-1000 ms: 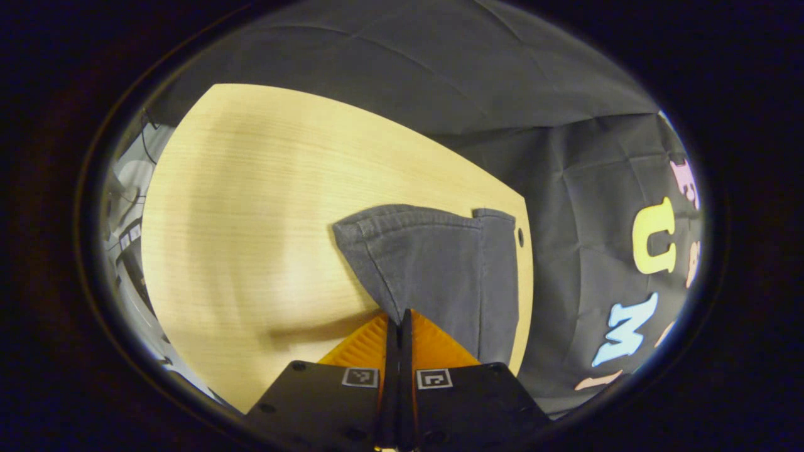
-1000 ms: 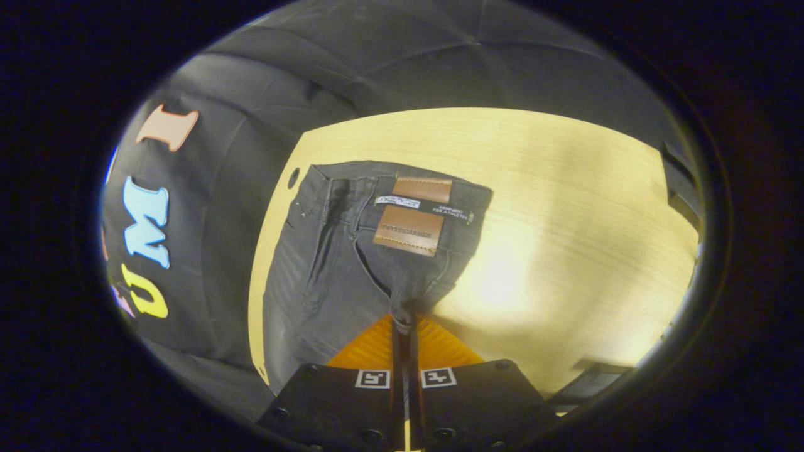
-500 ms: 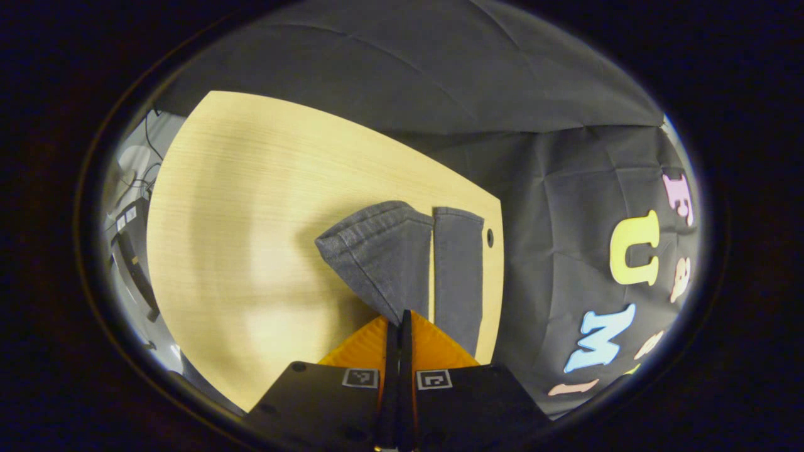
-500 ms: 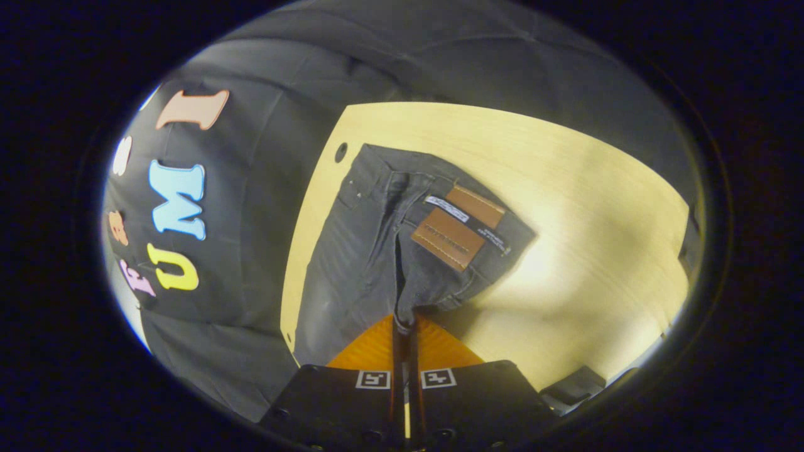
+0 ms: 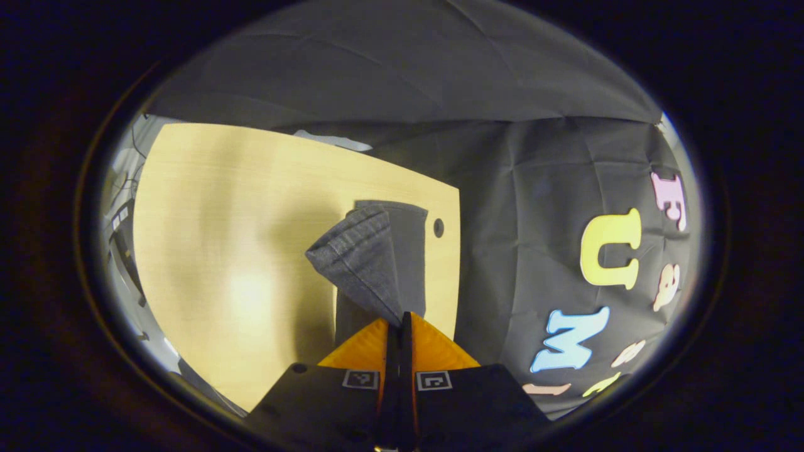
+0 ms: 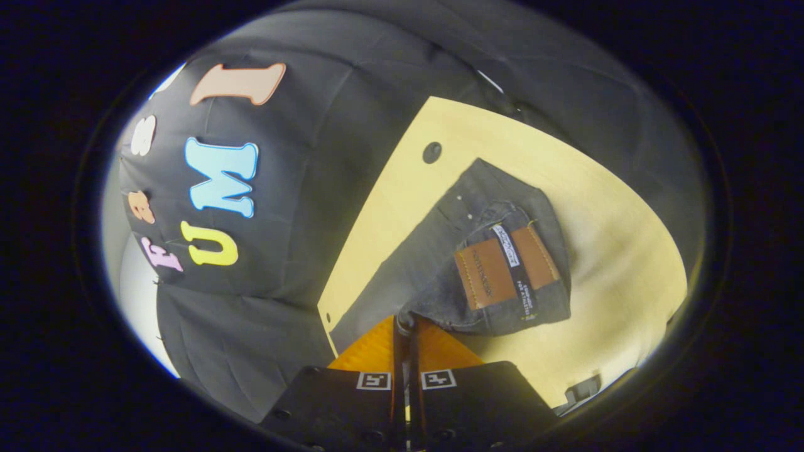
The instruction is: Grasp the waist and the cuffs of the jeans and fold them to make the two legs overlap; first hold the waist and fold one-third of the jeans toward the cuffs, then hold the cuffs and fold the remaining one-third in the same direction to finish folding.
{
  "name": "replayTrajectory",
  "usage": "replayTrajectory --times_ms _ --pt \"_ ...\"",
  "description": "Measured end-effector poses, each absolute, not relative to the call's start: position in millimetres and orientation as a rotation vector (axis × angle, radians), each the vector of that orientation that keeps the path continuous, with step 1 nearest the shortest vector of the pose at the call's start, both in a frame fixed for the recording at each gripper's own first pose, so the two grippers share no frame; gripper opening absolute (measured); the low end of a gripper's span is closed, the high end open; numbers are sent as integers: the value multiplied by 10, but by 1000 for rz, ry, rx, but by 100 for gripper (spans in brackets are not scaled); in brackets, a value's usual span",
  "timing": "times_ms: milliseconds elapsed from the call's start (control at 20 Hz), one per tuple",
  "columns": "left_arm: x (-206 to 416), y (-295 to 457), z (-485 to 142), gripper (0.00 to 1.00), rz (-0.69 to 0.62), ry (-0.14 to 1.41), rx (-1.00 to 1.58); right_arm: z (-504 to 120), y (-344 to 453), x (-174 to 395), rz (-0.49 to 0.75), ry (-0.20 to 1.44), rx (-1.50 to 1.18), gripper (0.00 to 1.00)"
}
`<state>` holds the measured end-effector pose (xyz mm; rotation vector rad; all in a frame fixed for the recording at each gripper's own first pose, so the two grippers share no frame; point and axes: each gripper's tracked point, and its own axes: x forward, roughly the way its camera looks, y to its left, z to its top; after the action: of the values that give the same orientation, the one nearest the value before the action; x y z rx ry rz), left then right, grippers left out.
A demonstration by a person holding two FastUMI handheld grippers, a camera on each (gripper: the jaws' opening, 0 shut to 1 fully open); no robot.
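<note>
Dark grey jeans point(image 6: 477, 251) lie along the far edge of the pale wooden table point(image 6: 603, 207). In the right gripper view the waist end hangs lifted, its brown leather patch point(image 6: 502, 267) facing the camera, and my right gripper point(image 6: 405, 323) is shut on a corner of the waistband. In the left gripper view my left gripper point(image 5: 397, 320) is shut on the hem of one cuff point(image 5: 361, 257), which is raised off the table and curls over the other leg point(image 5: 408, 251) lying flat beneath it.
The table point(image 5: 239, 238) has a small round hole point(image 5: 438, 227) near its far edge, also seen as a hole point(image 6: 431, 152) by the waist. Black cloth walls stand right behind that edge. Cables and equipment point(image 5: 122, 232) sit beyond the table's left side.
Both grippers have risen and swung toward the far edge, carrying the raised cuff and waist over the flat leg. The lifted cloth has turned steeper.
</note>
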<state>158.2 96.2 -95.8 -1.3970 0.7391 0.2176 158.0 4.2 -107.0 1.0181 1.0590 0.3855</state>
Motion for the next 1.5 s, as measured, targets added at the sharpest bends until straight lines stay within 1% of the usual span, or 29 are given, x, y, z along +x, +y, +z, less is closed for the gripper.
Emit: replayTrajectory --times_ms 200,350,400,450,600,650,700,1000,1200,1300,1400,1450,1500 --pt "2331 815 -1092 8 208 767 -1419 -973 180 2005 352 1105 1085 2" --pt "2817 704 -1195 8 179 784 -1428 -1096 185 2323 304 1110 1153 2" --pt "2947 680 -1244 3 170 794 -1419 -1170 182 2410 287 1107 1168 2" --pt "3069 619 -1327 8 163 807 -1399 -1246 182 2491 273 1102 1179 2" --pt "3427 485 -1487 8 149 836 -1343 -1414 261 2722 238 1075 1192 3" --pt "3518 449 -1553 2 149 843 -1319 -1463 288 2789 236 1063 1192 2" --pt "3611 428 -1633 8 148 851 -1291 -1522 330 2850 232 1051 1188 3" --pt "4022 217 -2000 8 144 884 -1188 -1914 496 3141 202 996 1153 5" --pt "4202 139 -2105 8 154 871 -1099 -2042 521 3294 186 957 1161 9" --pt "4243 115 -2120 8 156 868 -1066 -2088 513 3303 179 947 1152 16" --pt "4243 63 -2089 10 151 865 -1047 -2047 492 3305 180 916 1129 17" --pt "4228 56 -2049 10 145 859 -1037 -2038 470 3310 174 900 1108 33" --pt "4214 44 -2028 18 141 851 -1020 -2008 451 3292 170 889 1091 36"
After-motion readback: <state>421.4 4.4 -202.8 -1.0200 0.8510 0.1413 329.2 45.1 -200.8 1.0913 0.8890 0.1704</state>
